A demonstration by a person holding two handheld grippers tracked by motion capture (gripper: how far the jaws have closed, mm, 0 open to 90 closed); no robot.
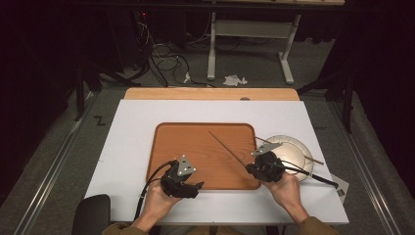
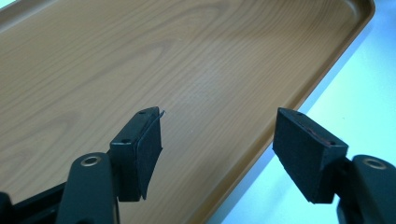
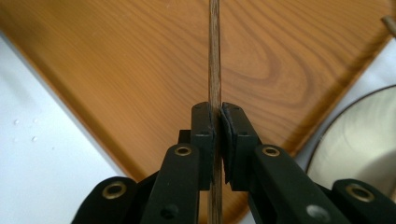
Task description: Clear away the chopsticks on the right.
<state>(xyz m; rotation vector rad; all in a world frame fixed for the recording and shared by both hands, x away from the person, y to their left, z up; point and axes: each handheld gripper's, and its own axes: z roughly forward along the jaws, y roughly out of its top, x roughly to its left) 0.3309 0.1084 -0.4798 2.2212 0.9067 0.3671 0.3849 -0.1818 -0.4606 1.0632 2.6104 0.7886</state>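
Dark room, grey carpet, loose cables and crumpled paper scrap on floor beyond table. White tabletop with bare wood strip along far edge. Wood-grain tray centred on it: rounded rectangle, raised lip, smooth laminate look.

White round plate just right of tray, touching or nearly touching tray's right edge. Second thin stick lying across plate, running past its right rim; material hard to call at this resolution, probably wood like the other.

Right gripper over tray's near-right corner, beside plate. Jaws pressed together on thin brown wooden skewer, straight, round section, visible grain. Skewer seated in centre of pads, running along jaw axis, passing back between gripper arms. Seen from high view: skewer angled up-left from gripper across tray, tip above tray's middle.

Left gripper at tray's near edge, left of centre. Jaws spread wide, nothing between them. Left pad over tray surface, right pad over tray lip and white tabletop. Black foam-like pad faces, slightly worn edges.
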